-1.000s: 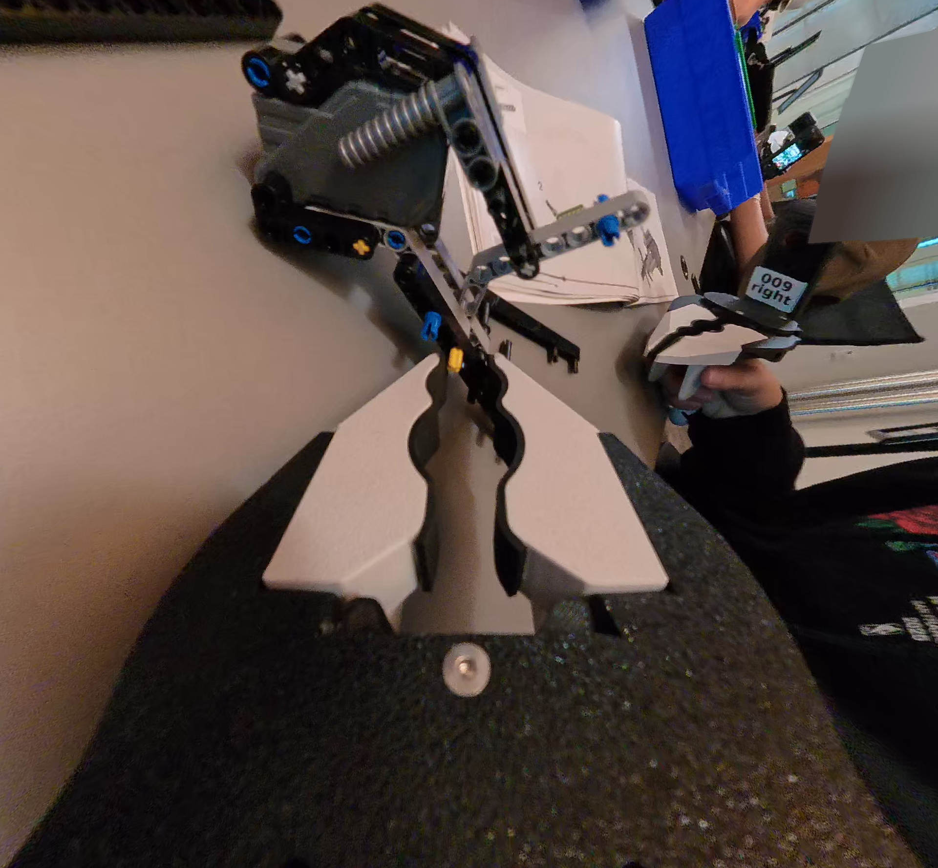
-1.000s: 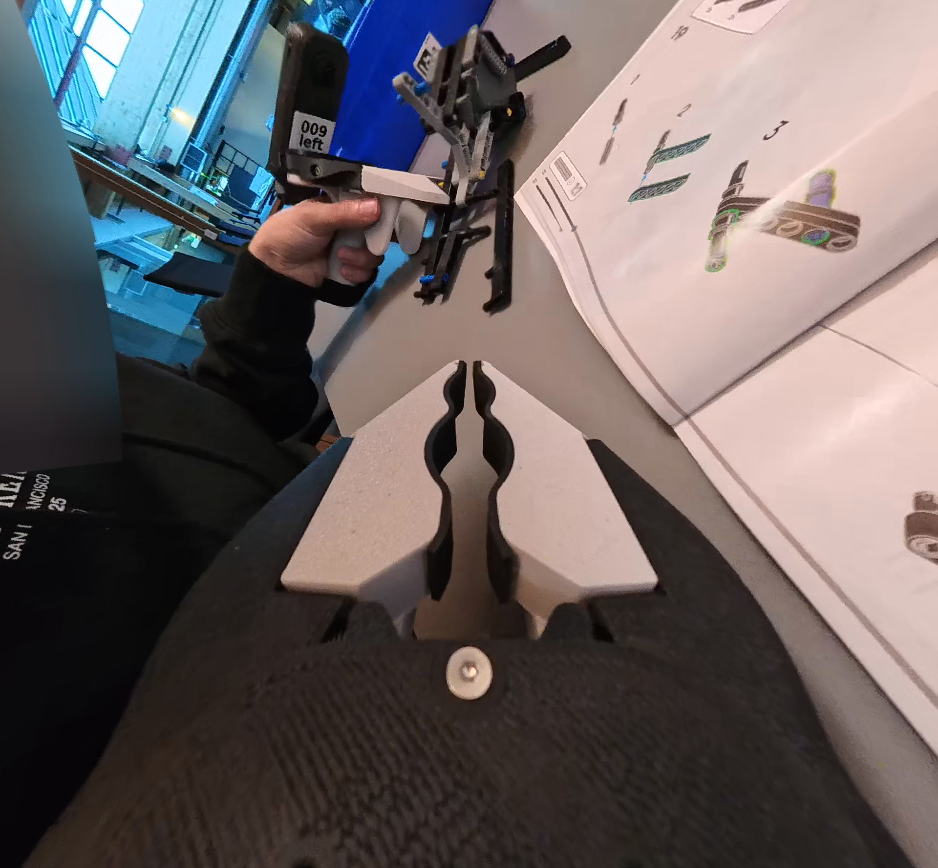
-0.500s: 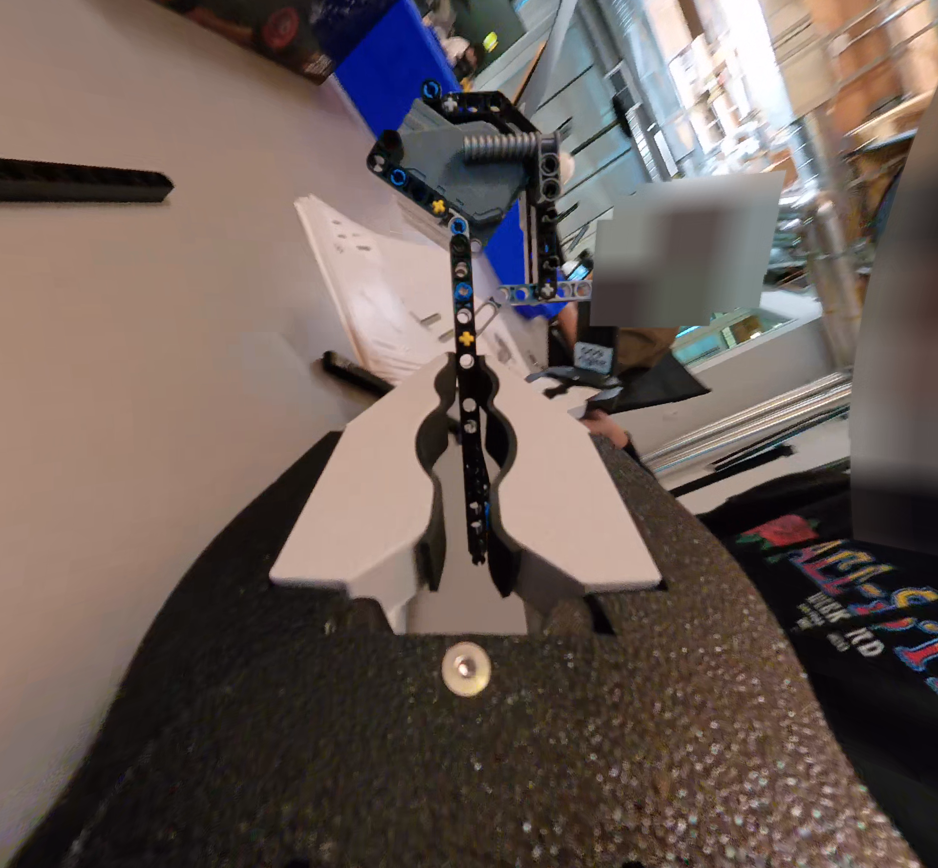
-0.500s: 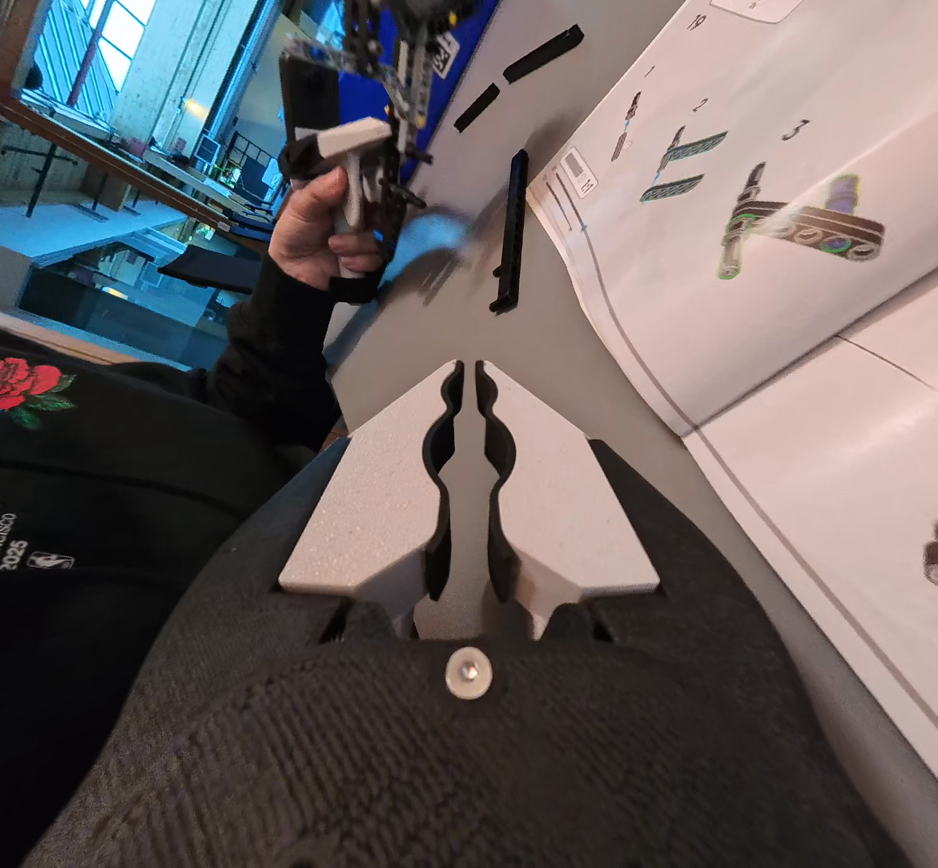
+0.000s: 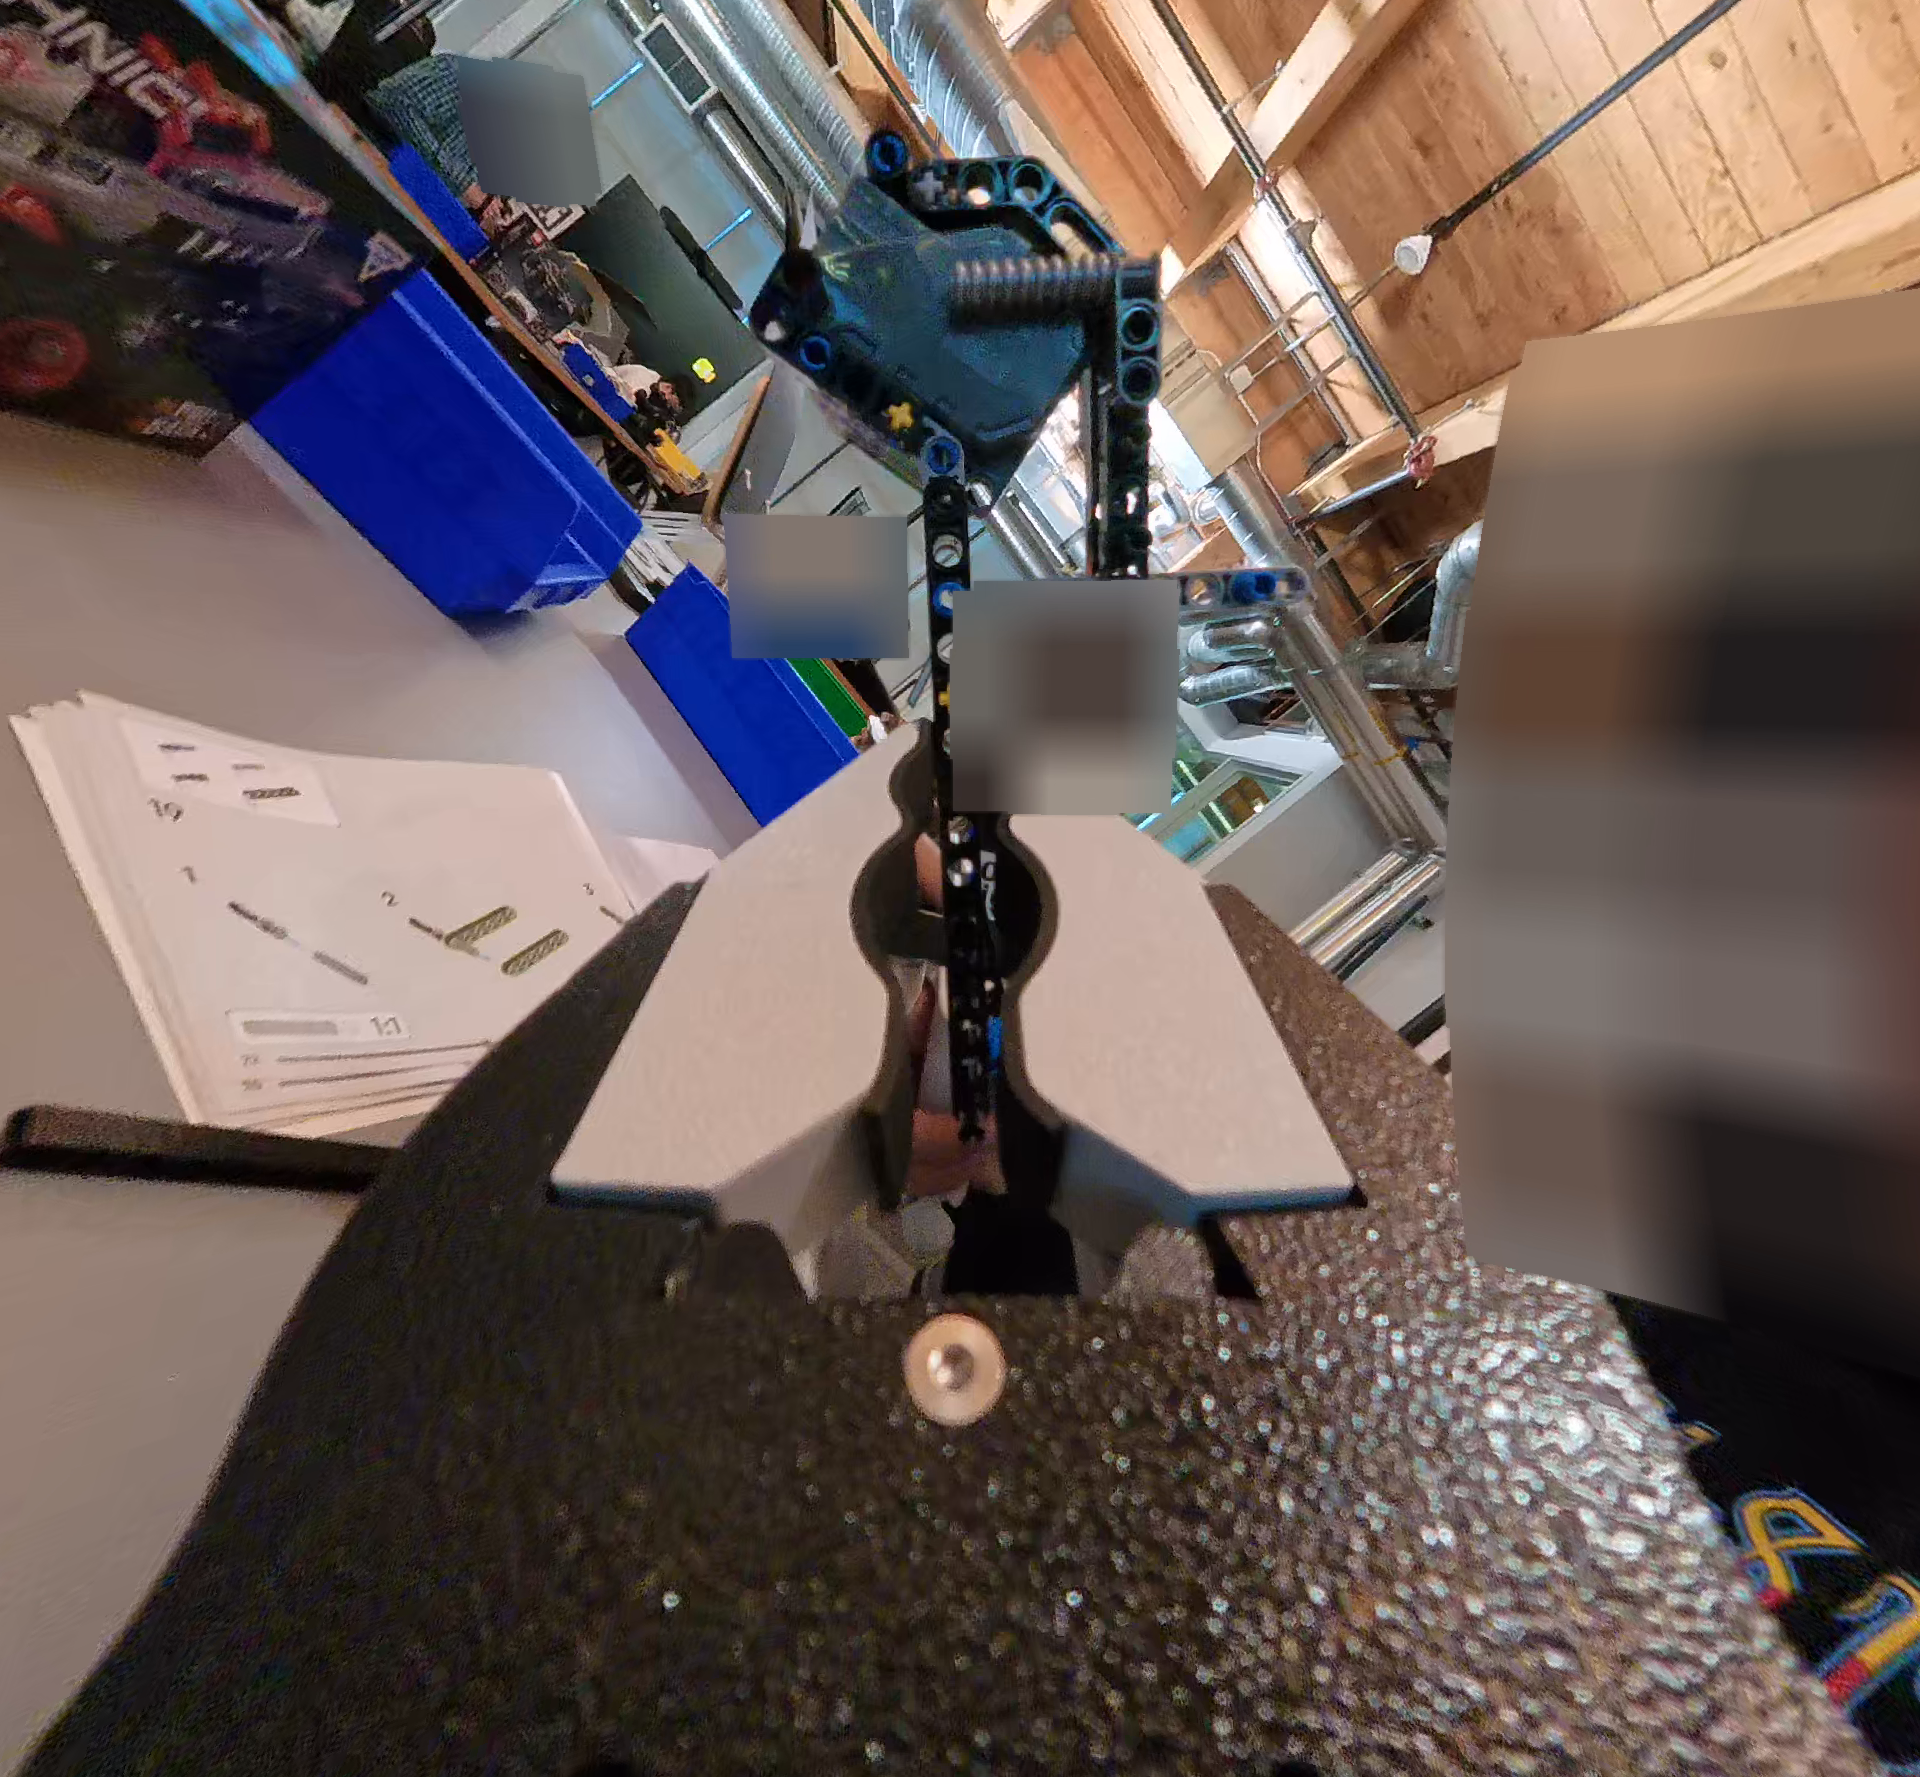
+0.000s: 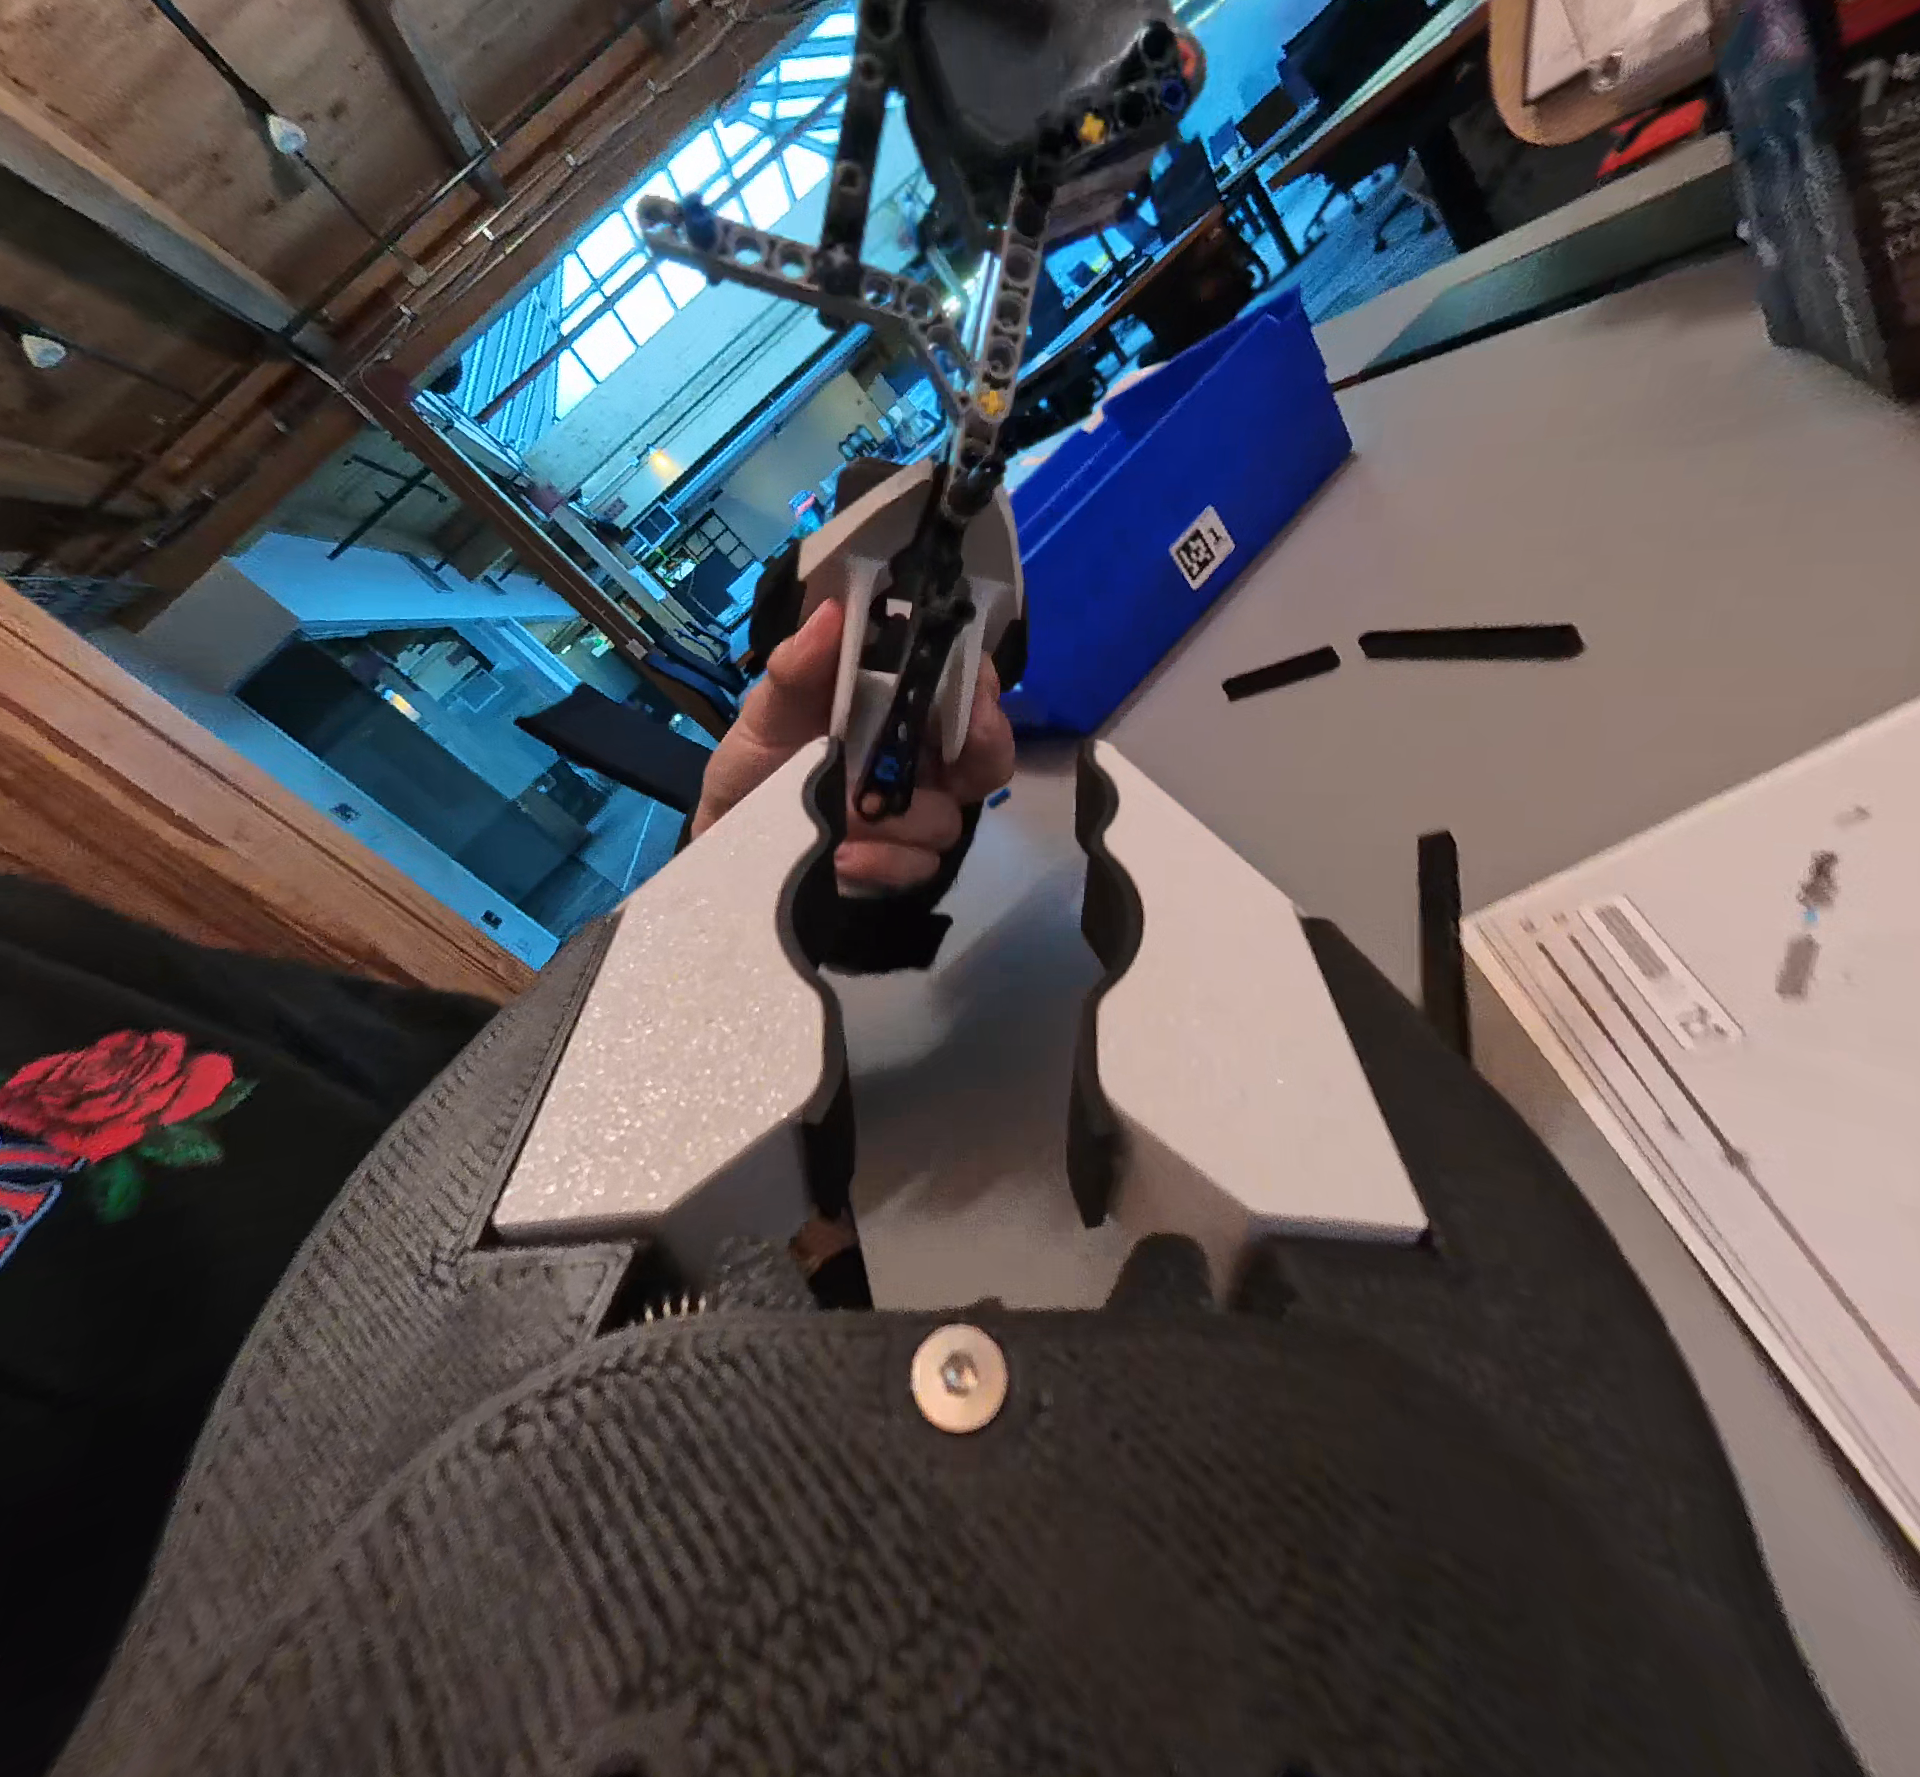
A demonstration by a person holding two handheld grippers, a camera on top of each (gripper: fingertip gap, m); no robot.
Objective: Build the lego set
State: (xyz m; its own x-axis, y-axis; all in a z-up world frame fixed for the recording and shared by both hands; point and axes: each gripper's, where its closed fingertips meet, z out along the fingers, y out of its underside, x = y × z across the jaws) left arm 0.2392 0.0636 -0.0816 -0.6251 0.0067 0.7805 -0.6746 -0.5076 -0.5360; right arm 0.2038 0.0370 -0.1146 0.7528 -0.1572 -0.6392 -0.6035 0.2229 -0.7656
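My left gripper (image 5: 961, 792) is shut on the long black beam (image 5: 948, 532) of the lego assembly (image 5: 935, 314) and holds it upright in the air, above the table. The assembly has a dark grey block with a coil spring, black beams, blue and yellow pins, and a light grey angled beam (image 6: 790, 257). In the right wrist view the assembly (image 6: 1018, 44) and the left gripper (image 6: 914, 564) show straight ahead, held by a hand. My right gripper (image 6: 956, 771) is open and empty, facing the lower end of the held beam, a little short of it.
An open instruction booklet (image 5: 312, 896) lies on the grey table (image 6: 1558, 480); it also shows in the right wrist view (image 6: 1714, 1052). Loose black beams (image 6: 1470, 642) (image 6: 1280, 673) (image 6: 1439, 927) lie near it. Blue bins (image 6: 1174, 522) and the set's box (image 5: 125, 200) stand behind. Some 6 cm of space lies between my two pairs of fingers.
My left gripper has lifted the assembly off the table and swung it upright. My right gripper has gone from shut to open and turned up toward the assembly.
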